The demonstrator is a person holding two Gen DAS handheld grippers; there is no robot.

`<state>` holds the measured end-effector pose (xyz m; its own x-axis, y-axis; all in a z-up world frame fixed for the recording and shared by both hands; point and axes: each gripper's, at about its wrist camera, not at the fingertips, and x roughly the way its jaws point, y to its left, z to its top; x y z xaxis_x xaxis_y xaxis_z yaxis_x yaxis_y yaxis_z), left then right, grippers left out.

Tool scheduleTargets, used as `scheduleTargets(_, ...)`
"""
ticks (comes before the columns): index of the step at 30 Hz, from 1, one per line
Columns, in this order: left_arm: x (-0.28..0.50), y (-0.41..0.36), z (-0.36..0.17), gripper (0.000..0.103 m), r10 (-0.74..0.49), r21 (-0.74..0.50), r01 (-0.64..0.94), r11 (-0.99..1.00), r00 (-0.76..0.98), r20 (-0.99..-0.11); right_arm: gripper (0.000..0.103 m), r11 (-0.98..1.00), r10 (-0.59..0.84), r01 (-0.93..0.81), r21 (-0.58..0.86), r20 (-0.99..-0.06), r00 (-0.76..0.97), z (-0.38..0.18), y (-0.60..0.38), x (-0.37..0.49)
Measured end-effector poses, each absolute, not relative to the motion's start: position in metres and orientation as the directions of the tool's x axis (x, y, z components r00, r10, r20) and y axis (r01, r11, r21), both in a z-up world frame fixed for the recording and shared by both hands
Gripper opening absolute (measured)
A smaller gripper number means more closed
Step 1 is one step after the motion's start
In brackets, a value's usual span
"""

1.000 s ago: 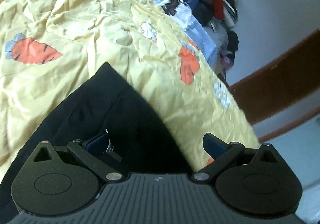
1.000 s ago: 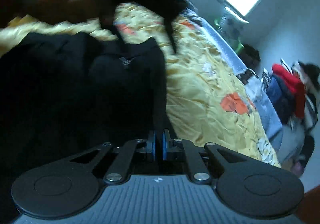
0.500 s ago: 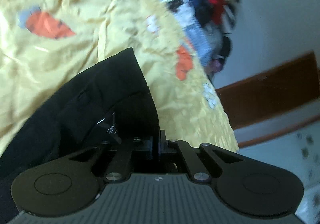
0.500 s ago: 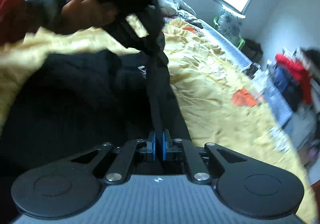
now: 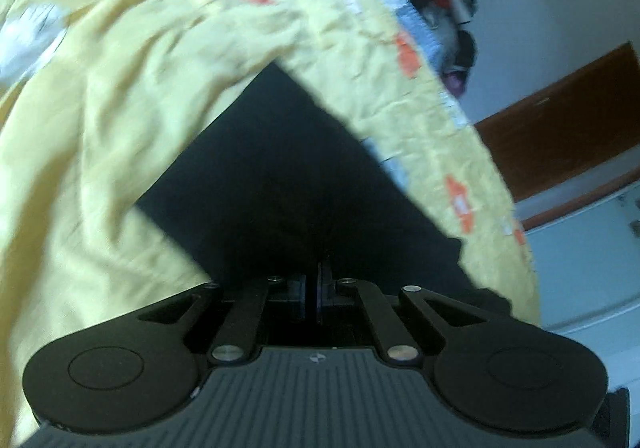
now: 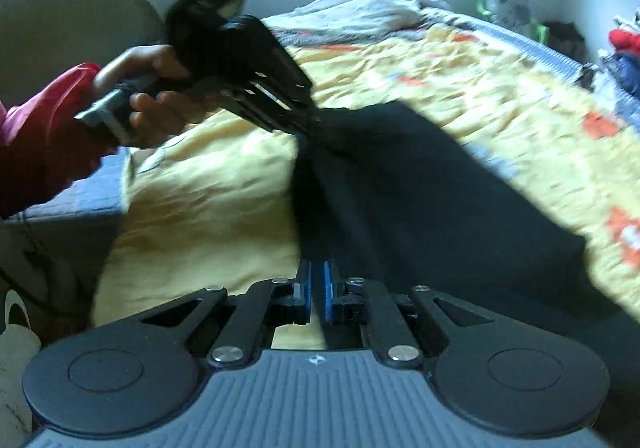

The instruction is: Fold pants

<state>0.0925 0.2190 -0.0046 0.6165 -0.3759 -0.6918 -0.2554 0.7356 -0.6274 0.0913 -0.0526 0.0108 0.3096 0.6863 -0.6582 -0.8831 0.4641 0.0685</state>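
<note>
Slippage is the risk: the left gripper (image 6: pixel 310 120) and right gripper (image 6: pixel 316 294) each pinch an edge of the black pants (image 6: pixel 420 200) stretched above the yellow carrot-print bedspread (image 6: pixel 208 200), and uneven pulling could free one edge.

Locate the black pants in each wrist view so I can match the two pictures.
Left wrist view: the black pants fill the centre as a dark triangle, running down into the shut left gripper.
Right wrist view: the pants stretch from the centre to the lower right, pinched by both the right gripper and the left gripper.
Shared landmark: the yellow carrot-print bedspread.
</note>
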Motion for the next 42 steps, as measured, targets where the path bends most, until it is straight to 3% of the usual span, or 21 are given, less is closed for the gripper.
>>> scheduleTargets(4, 0.088, 0.212, -0.003, 0.005, -0.324, -0.577, -0.243, 0.780, 0.633, -0.703, 0.007, 0.492, 0.662, -0.869, 0.054, -0.672, 0.333, -0.001, -0.042, 0.081)
scheduleTargets(9, 0.084, 0.207, 0.004, 0.005, -0.301, -0.565, -0.230, 0.792, 0.658, -0.690, 0.008, 0.591, 0.510, -0.752, -0.292, -0.587, 0.629, 0.013, -0.060, 0.052)
scheduleTargets(17, 0.077, 0.204, 0.012, 0.005, -0.300, -0.593, -0.241, 0.768, 0.684, -0.665, 0.011, 0.599, 0.412, -0.715, -0.361, -0.627, 0.661, -0.007, -0.068, 0.056)
scheduleTargets(21, 0.077, 0.203, 0.013, 0.007, -0.294, -0.584, -0.241, 0.775, 0.681, -0.671, 0.017, 0.610, 0.405, -0.702, -0.369, -0.616, 0.676, -0.009, -0.070, 0.054)
scheduleTargets(24, 0.077, 0.202, 0.012, 0.013, -0.293, -0.585, -0.244, 0.773, 0.681, -0.671, 0.038, 0.591, 0.369, -0.689, -0.420, -0.619, 0.694, -0.017, -0.067, 0.055)
scheduleTargets(26, 0.077, 0.202, 0.011, 0.013, -0.293, -0.586, -0.243, 0.773, 0.683, -0.669, 0.040, 0.575, 0.352, -0.678, -0.458, -0.609, 0.711, -0.022, -0.065, 0.055)
scheduleTargets(28, 0.078, 0.202, 0.009, 0.013, -0.290, -0.586, -0.246, 0.772, 0.685, -0.669, 0.035, 0.567, 0.355, -0.686, -0.455, -0.617, 0.703, -0.024, -0.063, 0.060)
scheduleTargets(29, 0.077, 0.202, 0.009, 0.009, -0.287, -0.584, -0.246, 0.774, 0.686, -0.669, 0.028, 0.577, 0.369, -0.697, -0.427, -0.624, 0.688, -0.023, -0.064, 0.064)
scheduleTargets(30, 0.077, 0.202, 0.009, 0.005, -0.280, -0.578, -0.248, 0.777, 0.686, -0.671, 0.007, 0.587, 0.377, -0.703, -0.401, -0.633, 0.676, -0.023, -0.064, 0.067)
scheduleTargets(41, 0.074, 0.208, -0.001, 0.005, -0.249, -0.523, -0.262, 0.811, 0.653, -0.715, 0.003, 0.552, 0.468, -0.798, -0.242, -0.702, 0.536, -0.011, -0.067, 0.029)
scheduleTargets(42, 0.075, 0.206, -0.003, 0.011, -0.250, -0.516, -0.264, 0.815, 0.644, -0.723, 0.004, 0.563, 0.463, -0.795, -0.226, -0.710, 0.530, -0.015, -0.066, 0.033)
